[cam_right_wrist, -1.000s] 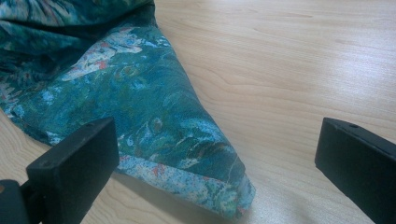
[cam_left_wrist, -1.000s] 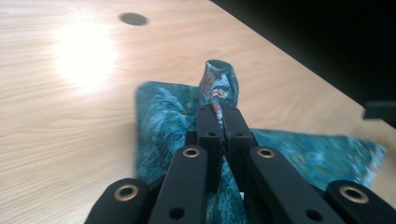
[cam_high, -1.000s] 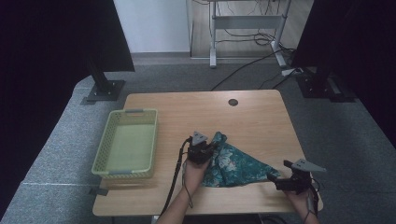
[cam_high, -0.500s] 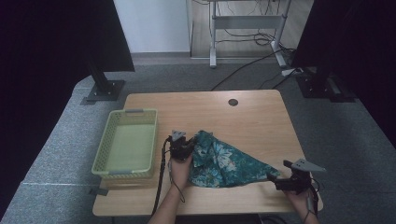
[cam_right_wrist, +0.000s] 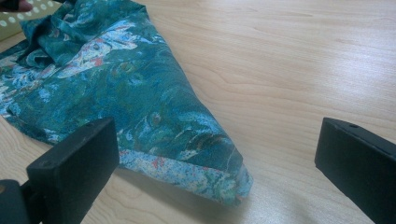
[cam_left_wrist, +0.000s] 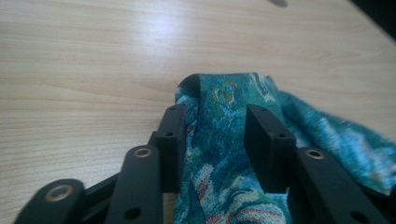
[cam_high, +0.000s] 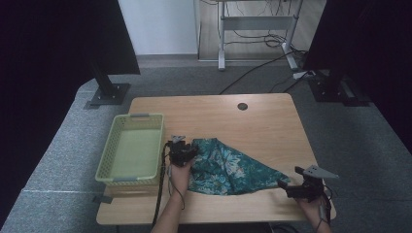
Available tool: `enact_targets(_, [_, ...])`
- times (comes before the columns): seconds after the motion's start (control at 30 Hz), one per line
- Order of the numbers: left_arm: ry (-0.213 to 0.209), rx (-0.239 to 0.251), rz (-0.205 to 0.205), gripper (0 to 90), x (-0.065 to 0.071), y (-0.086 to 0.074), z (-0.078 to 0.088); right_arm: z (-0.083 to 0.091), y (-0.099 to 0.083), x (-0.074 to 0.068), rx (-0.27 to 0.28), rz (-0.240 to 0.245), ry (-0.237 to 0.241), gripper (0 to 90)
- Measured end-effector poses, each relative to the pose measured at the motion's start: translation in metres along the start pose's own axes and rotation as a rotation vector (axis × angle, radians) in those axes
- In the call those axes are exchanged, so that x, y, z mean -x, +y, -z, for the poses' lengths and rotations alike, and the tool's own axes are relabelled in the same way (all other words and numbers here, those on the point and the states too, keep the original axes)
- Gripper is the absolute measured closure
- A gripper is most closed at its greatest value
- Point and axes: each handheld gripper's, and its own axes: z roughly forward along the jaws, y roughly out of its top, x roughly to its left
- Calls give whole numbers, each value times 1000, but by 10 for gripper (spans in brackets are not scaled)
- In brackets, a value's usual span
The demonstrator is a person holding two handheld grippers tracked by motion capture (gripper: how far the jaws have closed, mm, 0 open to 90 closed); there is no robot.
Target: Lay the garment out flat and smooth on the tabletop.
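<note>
We have the teal floral cloth (cam_high: 228, 167) folded; left gripper (cam_left_wrist: 217, 135) has just been opening, its jaws loose around the fold, right gripper (cam_right_wrist: 219, 154) gapes empty; green basket (cam_high: 131, 150) awaits.

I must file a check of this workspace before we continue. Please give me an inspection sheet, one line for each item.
Surface: wooden table, with a round dark grommet near its far edge.
Job's things: teal patterned cloth lying crumpled, partly folded; green basket beside it, nothing seen inside.
Clutter: nothing seen.
Grippers: left gripper has just been opening, jaws apart with a cloth fold between them; right gripper open at the cloth's corner, not touching.
Cables: a black cable trails from the left gripper; more on the floor.
Surroundings: grey carpet, dark stands, a desk frame.
</note>
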Motion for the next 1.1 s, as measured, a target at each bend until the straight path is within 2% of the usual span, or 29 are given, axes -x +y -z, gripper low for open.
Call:
enact_targets(0.03, [-4, 4, -9, 552, 0, 1, 1, 0, 0, 0, -2, 0, 1, 0])
enact_targets(0.07, [-27, 13, -15, 537, 0, 1, 2, 0, 0, 0, -3, 0, 3, 0])
enact_targets(0.17, [-72, 26, -31, 421, 3, 2, 5, -1, 0, 0, -7, 0, 4, 0])
enact_targets(0.27, [-84, 30, -52, 241, 8, 2, 7, -1, 0, 0, -9, 1, 3, 0])
enact_targets(0.33, [-102, 16, -87, 136, 11, 0, 9, -1, 0, 0, -12, 0, 1, 0])
enact_targets(0.43, [-137, 5, -121, 138, 14, -2, 10, -2, 0, 0, -13, 3, 0, 0])
enact_targets(0.47, [-174, 2, -140, 130, 15, -4, 11, -1, 0, 0, -10, 4, 5, 0])
enact_targets(0.5, [-191, 7, -148, 101, 17, -5, 13, -1, 0, 0, 2, 5, 5, 0])
enact_targets(0.57, [-245, 13, -154, 139, 20, -6, 15, 0, 0, -1, 4, 17, 23, 0])
enact_targets(0.67, [-271, 18, -191, 133, 28, -8, 20, -1, -1, -3, 7, 34, 26, 0])
enact_targets(0.73, [-274, 22, -233, 110, 33, -10, 23, -2, -1, -3, -4, 24, 22, 0])
enact_targets(0.8, [-259, 45, -269, 89, 38, -13, 27, -2, -1, -2, -1, 17, 17, 0])
enact_targets(0.83, [-271, 56, -273, 85, 39, -15, 30, -3, -1, -2, -2, 10, 16, 0])
enact_targets(0.9, [-254, 82, -289, 52, 42, -19, 35, -2, -1, -1, 0, 1, 18, 0])
enact_targets(1.0, [-234, 88, -323, 1, 45, -26, 41, -2, -1, 0, -2, -4, 19, 0])
enact_targets(1.1, [-218, 117, -353, 0, 45, -34, 49, -3, -1, -1, -6, -1, 28, 0])
